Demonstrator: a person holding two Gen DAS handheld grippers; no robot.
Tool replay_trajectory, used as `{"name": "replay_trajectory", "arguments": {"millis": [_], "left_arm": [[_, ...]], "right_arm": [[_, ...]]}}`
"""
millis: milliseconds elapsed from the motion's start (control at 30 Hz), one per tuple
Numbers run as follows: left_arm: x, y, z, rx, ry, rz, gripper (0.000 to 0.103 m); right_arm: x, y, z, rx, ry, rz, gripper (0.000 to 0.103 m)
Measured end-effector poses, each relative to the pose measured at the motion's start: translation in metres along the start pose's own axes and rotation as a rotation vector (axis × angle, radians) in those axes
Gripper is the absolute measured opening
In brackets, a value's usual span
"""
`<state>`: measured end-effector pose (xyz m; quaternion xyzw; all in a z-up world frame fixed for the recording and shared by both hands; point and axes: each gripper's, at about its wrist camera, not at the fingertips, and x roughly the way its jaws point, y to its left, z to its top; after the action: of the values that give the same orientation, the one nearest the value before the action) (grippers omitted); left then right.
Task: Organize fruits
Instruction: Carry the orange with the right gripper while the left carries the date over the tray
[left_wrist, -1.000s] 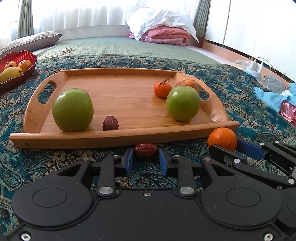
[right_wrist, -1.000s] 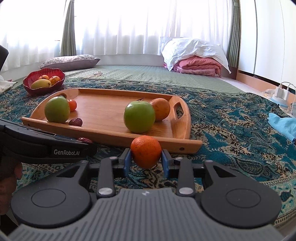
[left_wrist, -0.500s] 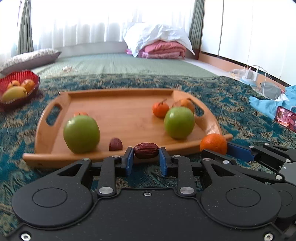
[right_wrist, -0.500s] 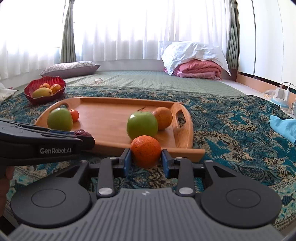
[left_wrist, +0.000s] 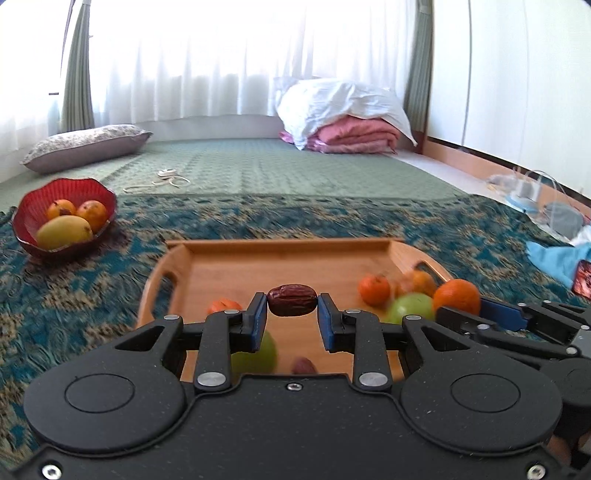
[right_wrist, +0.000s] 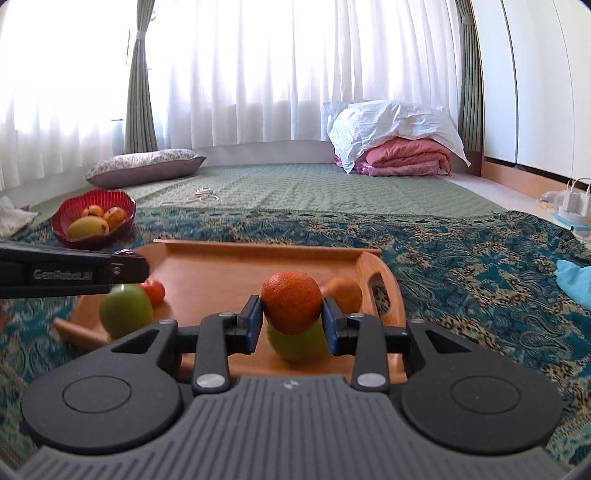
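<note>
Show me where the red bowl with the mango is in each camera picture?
Left wrist view: the red bowl sits at the far left, on the patterned blanket, left of the wooden tray.
Right wrist view: the red bowl sits upper left, just beyond the tray's far-left corner.
Shared landmark: the floral pillow lies behind the bowl in both.

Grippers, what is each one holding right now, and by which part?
Left gripper: red date, pinched at its two ends. Right gripper: orange, clamped at its sides.
</note>
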<state>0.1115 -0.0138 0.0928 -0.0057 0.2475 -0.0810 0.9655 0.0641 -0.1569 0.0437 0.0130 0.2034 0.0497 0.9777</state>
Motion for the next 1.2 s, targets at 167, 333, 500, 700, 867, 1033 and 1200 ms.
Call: {"name": "replay_trajectory", "arguments": {"millis": [167,333,500,700,867,1033,1200], "left_arm": [[0.014,0.022,0.013,-0.019,0.013,0.033,0.028],[0.033,0.041,0.019,-0.058,0.042,0.045,0.028],[0.055,0.052,0.02,-0.055,0.064,0.074,0.028],[0.083,0.061,0.021,-0.053,0.118,0.076,0.028],[0.106,0.065,0.024,-0.039,0.161,0.093,0.028],[0.123,0.07,0.029,-0.032,0.192,0.102,0.028],[0.133,0.069,0.028,-0.017,0.208,0.103,0.028]], "right_arm": [[0.018,0.003,0.016,0.009,0.014,0.016,0.039],[0.04,0.01,0.024,0.008,0.05,0.033,0.039],[0.063,0.019,0.025,-0.003,0.096,0.041,0.039],[0.083,0.026,0.024,-0.021,0.141,0.043,0.039],[0.094,0.029,0.024,-0.034,0.156,0.035,0.039],[0.108,0.029,0.025,-0.023,0.181,0.028,0.039],[0.116,0.031,0.024,-0.015,0.196,0.028,0.039]]}}
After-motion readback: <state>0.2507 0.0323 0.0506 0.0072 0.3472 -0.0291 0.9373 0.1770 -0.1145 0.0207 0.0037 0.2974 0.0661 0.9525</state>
